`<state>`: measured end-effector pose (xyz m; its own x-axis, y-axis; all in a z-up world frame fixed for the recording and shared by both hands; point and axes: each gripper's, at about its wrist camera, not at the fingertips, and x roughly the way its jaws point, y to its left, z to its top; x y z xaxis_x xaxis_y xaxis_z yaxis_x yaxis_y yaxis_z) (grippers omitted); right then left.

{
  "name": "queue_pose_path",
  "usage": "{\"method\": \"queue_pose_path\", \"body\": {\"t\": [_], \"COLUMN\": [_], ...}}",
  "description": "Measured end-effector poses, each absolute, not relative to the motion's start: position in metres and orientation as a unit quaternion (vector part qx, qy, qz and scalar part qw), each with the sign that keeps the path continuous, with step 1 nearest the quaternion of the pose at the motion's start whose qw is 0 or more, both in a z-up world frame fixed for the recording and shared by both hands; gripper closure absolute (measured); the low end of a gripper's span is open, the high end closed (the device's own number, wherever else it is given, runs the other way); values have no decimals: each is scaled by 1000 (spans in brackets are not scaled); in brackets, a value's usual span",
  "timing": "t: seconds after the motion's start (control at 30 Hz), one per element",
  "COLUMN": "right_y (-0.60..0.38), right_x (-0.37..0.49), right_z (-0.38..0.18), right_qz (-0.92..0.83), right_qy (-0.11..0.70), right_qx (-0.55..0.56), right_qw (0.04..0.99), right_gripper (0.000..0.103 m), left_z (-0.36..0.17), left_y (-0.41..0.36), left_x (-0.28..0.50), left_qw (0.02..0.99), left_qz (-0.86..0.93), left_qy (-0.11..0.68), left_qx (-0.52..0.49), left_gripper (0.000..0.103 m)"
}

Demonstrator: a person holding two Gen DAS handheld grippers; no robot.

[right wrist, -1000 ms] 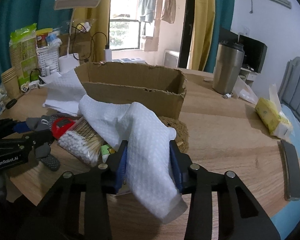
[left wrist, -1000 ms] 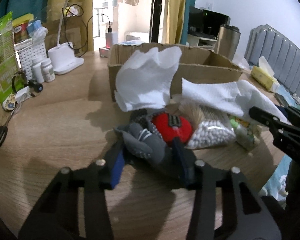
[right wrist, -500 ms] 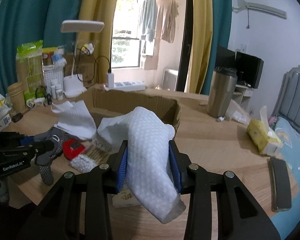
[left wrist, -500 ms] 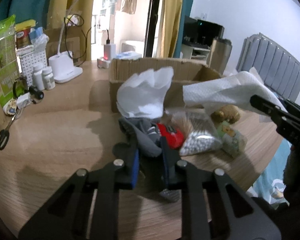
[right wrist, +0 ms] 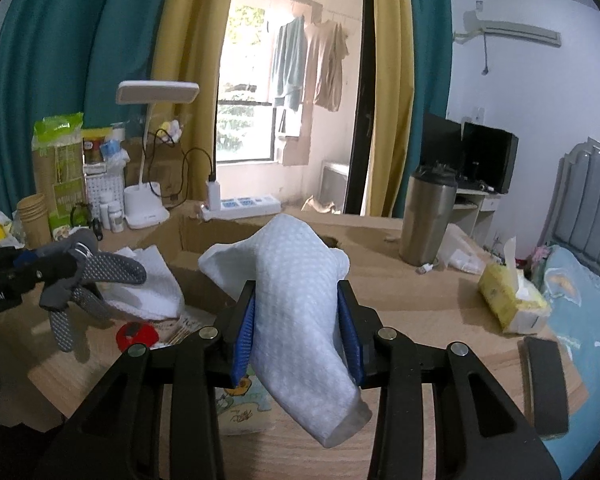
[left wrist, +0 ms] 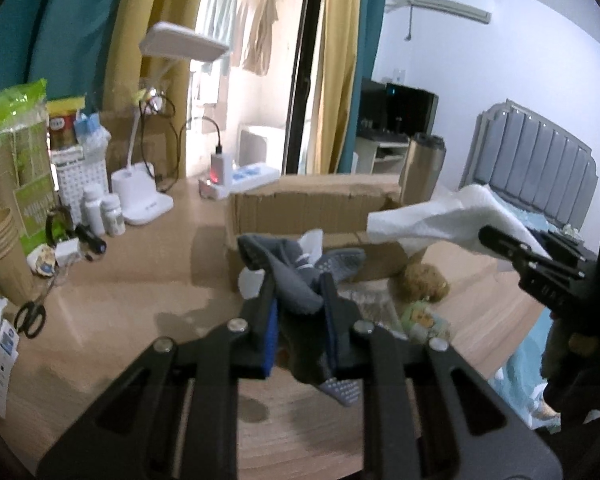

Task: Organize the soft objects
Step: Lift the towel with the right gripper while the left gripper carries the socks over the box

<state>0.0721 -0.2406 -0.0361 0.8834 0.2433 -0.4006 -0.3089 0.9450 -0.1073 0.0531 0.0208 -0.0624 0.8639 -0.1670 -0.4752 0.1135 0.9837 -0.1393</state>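
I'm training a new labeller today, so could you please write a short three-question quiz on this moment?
1. True or false: the left gripper is shut on a grey sock.
2. The right gripper holds: A) scissors B) a white cloth C) a steel tumbler
3. Which open container stands behind both held items?

Key: 1 true; 2 B; 3 the cardboard box.

Dimpled white cloth point(right wrist: 300, 304); knit grey socks point(left wrist: 296, 276); corrugated cardboard box point(left wrist: 312, 208); wood-grain table point(left wrist: 140, 280)
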Motion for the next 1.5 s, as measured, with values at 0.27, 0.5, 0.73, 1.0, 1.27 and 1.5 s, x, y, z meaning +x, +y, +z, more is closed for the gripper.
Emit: {"method": "queue_pose_path", "body": {"t": [0.27, 0.5, 0.73, 1.0, 1.27, 1.5], "right_y": [-249, -253, -254, -254, -257, -252], "right_x": [74, 75, 82, 93, 112, 134], "right_z": [-25, -20, -13, -8, -9, -17], "right_qz": [136, 132, 133, 135, 130, 138], "right_qy": [176, 167, 155, 141, 137, 142], "right_qx": [-83, -82, -75, -75, -77, -76], "right_qw": [971, 974, 976, 978, 979, 977], "right_gripper": [63, 62, 62, 62, 62, 62], "left_z": [-37, -19, -3, 9, -1, -15], "left_y": [26, 32, 40, 50, 50, 43], "left_x": [52, 54, 60, 80, 109, 138], "left_qw": [974, 981, 986, 987, 984, 983], "left_qz": [-64, -54, -57, -65, -77, -79], "left_qy": [213, 183, 155, 138, 150, 156], "left_qx": [-41, -22, -37, -52, -60, -56], "left_gripper": [84, 83, 83, 83, 83, 83]}}
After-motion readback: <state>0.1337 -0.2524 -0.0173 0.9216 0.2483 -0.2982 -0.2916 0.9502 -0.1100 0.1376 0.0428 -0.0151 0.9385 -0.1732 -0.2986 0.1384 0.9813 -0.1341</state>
